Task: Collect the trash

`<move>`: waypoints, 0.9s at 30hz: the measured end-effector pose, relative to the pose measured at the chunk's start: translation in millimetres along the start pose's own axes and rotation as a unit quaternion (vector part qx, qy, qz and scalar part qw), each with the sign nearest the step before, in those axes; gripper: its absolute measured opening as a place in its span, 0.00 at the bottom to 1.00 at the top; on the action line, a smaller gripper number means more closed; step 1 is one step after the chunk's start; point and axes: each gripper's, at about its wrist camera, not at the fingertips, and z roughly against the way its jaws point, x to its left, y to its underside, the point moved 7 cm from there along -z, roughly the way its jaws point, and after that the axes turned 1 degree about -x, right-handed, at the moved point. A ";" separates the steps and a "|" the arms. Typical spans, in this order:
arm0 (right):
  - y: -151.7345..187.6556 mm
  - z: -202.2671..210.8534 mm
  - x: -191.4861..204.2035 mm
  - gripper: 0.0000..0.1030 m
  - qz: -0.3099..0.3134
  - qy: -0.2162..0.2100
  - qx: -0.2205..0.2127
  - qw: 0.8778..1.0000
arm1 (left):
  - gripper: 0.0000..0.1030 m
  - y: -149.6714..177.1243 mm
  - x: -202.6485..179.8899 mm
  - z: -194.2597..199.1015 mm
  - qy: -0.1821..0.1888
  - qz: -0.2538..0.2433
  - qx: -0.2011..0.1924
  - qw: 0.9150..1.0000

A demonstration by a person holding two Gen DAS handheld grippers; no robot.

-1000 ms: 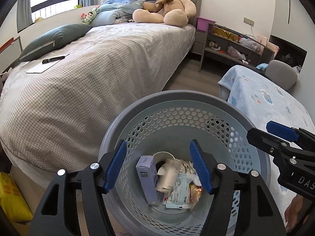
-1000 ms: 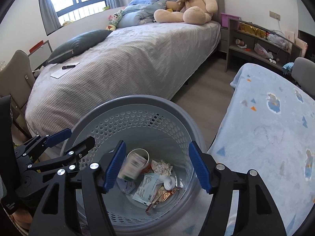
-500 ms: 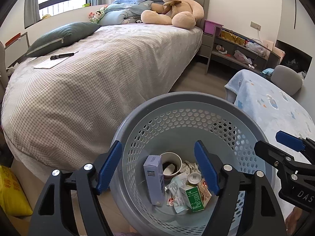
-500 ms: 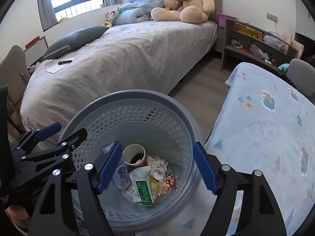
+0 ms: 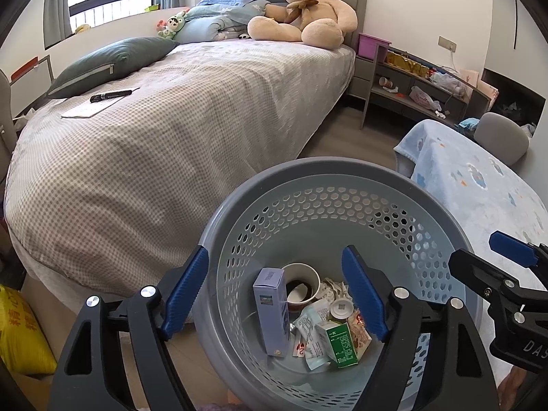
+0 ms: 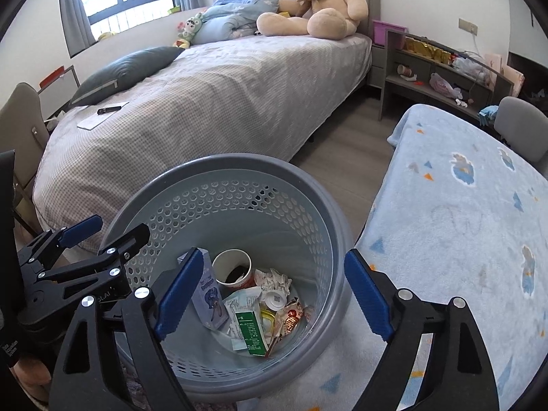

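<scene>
- The left tongs (image 5: 275,289) and the right tongs (image 6: 270,291) have just been opening wider; nothing is between them.
- The cup (image 6: 233,270) and the green carton (image 6: 251,332) now lie in the basket (image 6: 239,171).

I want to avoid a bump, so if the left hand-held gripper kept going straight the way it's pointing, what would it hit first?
Probably the trash at the bottom of the basket. The left hand-held gripper, open and empty, aims down into it, and the purple box and paper cup lie nearest its line. Depth is hard to judge.
</scene>
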 end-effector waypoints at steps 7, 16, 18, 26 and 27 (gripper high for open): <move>1.3 -2.1 -3.6 0.85 -0.006 0.002 0.003 1.000 | 0.78 0.3 1.1 -0.8 -0.004 0.003 0.001 1.000; 3.7 -1.3 -9.2 0.92 -0.016 0.005 0.002 1.000 | 0.80 0.5 3.1 -2.5 -0.007 0.003 0.004 1.000; 4.2 -1.4 -9.2 0.92 -0.016 0.005 0.003 1.000 | 0.80 0.5 4.1 -2.7 -0.008 0.005 0.005 1.000; 5.1 -1.9 -9.1 0.94 -0.016 0.006 0.004 1.000 | 0.80 -0.3 4.2 -1.9 -0.013 0.002 0.001 1.000; 5.3 -1.9 -9.7 0.94 -0.017 0.006 0.003 1.000 | 0.80 -0.4 4.0 -2.0 -0.013 0.002 0.001 1.000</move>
